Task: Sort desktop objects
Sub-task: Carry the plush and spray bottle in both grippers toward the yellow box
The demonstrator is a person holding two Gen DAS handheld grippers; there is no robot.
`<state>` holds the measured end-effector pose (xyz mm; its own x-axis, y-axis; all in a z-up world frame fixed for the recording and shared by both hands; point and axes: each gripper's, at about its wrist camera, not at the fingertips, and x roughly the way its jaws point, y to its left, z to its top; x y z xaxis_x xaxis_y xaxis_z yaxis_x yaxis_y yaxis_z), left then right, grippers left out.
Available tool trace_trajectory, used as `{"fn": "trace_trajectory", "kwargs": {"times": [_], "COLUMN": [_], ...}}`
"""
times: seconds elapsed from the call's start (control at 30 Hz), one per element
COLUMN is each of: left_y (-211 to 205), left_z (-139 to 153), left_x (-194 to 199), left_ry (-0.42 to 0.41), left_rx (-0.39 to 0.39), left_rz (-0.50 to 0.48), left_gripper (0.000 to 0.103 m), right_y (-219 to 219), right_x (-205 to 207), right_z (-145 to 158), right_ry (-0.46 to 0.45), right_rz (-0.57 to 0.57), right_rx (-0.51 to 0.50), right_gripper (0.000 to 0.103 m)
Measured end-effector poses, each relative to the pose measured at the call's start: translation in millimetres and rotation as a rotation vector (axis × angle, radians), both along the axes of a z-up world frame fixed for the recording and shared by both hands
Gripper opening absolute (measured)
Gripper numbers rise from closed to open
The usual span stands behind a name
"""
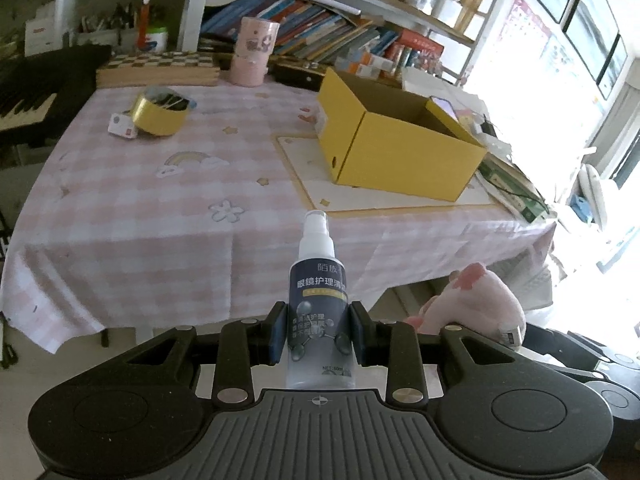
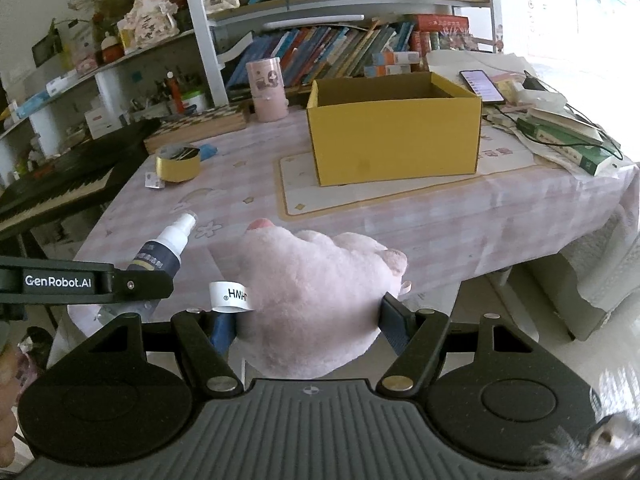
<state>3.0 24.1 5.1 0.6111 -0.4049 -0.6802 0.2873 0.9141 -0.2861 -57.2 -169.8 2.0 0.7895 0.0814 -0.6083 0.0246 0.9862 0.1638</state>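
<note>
**Both grippers loaded, short of the tabletop's near edge**

The left gripper [image 1: 319,336] is clamped on a small spray bottle [image 1: 319,300], its two pads pressing the dark label on either side; the white nozzle points away toward the tabletop [image 1: 160,208]. The right gripper [image 2: 312,320] is closed around a pink plush toy [image 2: 316,284], the soft body bulging between the pads, with a white sewn tag curling out at its left side. Both held things hang near the tabletop's near edge, the bottle to the left of the toy.

On the pink checked cloth, an open yellow cardboard box [image 2: 396,140] stands on a pale mat toward the far right. A roll of gold tape [image 2: 178,164] lies at the far left, with a small white packet [image 2: 154,180] just beside it. A pink cylindrical container [image 2: 267,92] stands at the far edge, in front of shelves of books.
</note>
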Motion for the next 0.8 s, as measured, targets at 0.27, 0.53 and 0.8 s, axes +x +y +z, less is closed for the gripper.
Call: {"fn": "trace_trajectory", "kwargs": {"times": [0.27, 0.53, 0.8], "left_y": [-4, -9, -21], "left_z": [-1, 0, 1], "left_x": [0, 0, 3], "left_ry": [-0.003, -0.011, -0.017], "left_rx": [-0.001, 0.006, 0.012], "left_rz": [-0.020, -0.033, -0.065], "left_gripper": [0.031, 0.031, 0.031], "right_y": [-2, -5, -13], "right_x": [0, 0, 0], "right_z": [2, 3, 1], "right_ry": [-0.003, -0.007, -0.006], "right_rz": [-0.001, -0.002, -0.032], "right_rx": [-0.007, -0.006, -0.001], "right_gripper": [0.068, 0.068, 0.068]}}
